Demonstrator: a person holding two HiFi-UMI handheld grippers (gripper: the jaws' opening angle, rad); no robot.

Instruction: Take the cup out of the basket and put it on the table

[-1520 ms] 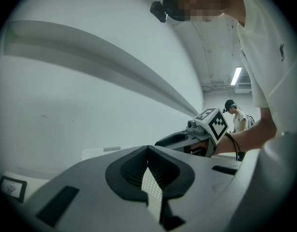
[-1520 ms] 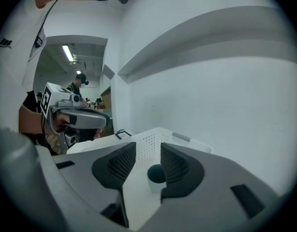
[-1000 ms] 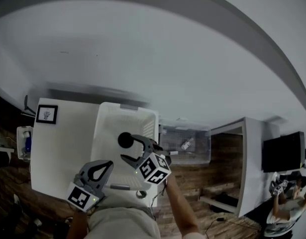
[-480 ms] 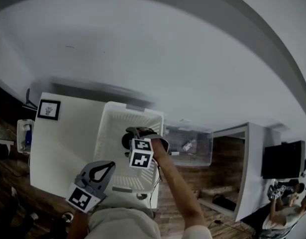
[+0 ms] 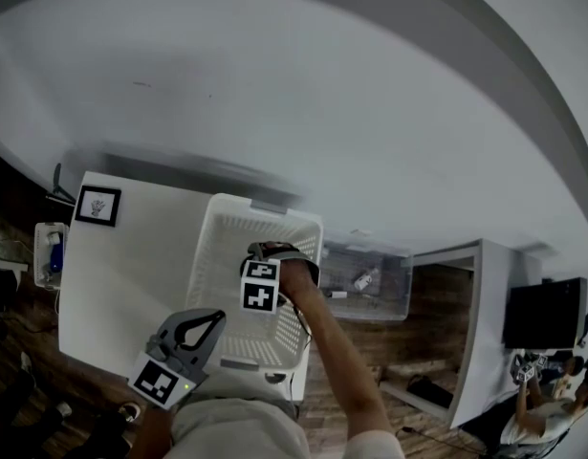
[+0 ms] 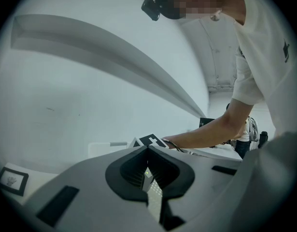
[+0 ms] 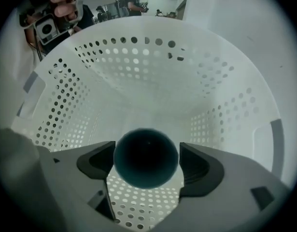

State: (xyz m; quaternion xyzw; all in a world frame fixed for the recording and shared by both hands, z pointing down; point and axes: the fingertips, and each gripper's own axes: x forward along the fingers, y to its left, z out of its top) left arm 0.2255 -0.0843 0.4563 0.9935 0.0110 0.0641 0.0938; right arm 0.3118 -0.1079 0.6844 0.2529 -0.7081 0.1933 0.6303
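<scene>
My right gripper (image 7: 146, 165) is down inside the basket (image 7: 138, 66), and the cup (image 7: 146, 152) sits right between its jaws, level with the pads. The jaws are opening, with a pad close on each side of the cup, and I judge that neither presses on it, so nothing is gripped yet. I see the cup as a dark round disc, so its long axis runs roughly along my line of sight, away from the gripper. I cannot tell whether the mouth or the base faces me. The cup is centred between the pads, so I judge the next move is a plain squeeze and then a lift clear of the rim. The dotted floor shows below the cup and the far wall rises behind it, and I see nothing else in the basket. From the head view the basket stands on the right part of the table (image 5: 131, 275), with bare top to its left where the cup could go. My left gripper (image 6: 148, 153) hangs at the near table edge outside the basket, jaws pressed together on nothing. It is farther from the cup, so this is the right hand's job. Beyond the table a clear bin (image 5: 394, 295) holds a small pale thing that I cannot identify.
</scene>
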